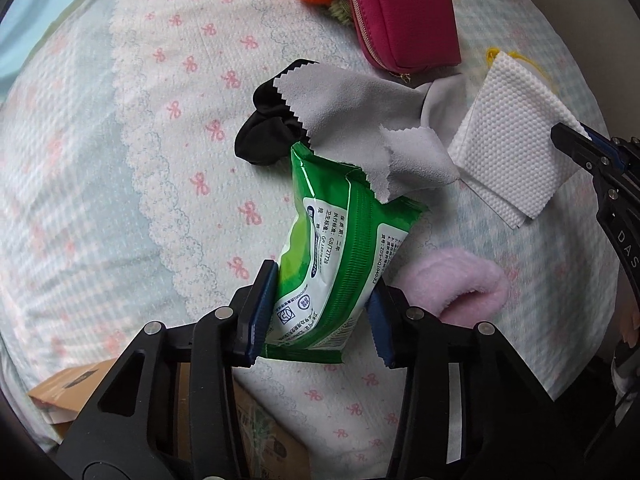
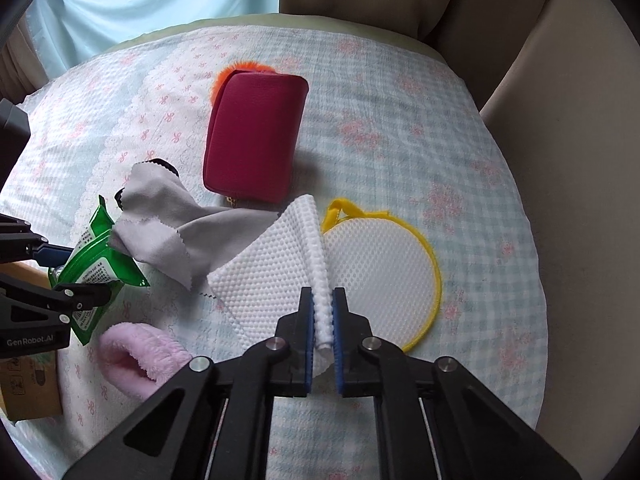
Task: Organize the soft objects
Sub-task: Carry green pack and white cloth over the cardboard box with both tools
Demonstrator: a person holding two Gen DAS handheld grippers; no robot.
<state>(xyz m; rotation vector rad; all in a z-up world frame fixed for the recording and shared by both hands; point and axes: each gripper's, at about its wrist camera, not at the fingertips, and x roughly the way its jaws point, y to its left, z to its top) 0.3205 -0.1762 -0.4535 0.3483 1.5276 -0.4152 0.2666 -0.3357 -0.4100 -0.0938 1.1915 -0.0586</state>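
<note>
Left gripper (image 1: 316, 312) clamps the green wipes pack (image 1: 332, 256), lying on the bedspread (image 1: 120, 200) under a grey cloth (image 1: 360, 120). Right gripper (image 2: 323, 320) pinches the white towel (image 2: 272, 272), which overlaps a yellow-rimmed mesh disc (image 2: 384, 268) near the pink cuff (image 2: 136, 356).

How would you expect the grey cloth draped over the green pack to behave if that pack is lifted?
The grey cloth looks thin and floppy: it sags in folds over the green pack. It probably slides off or trails, since nothing grips it. Likely very light.
</note>
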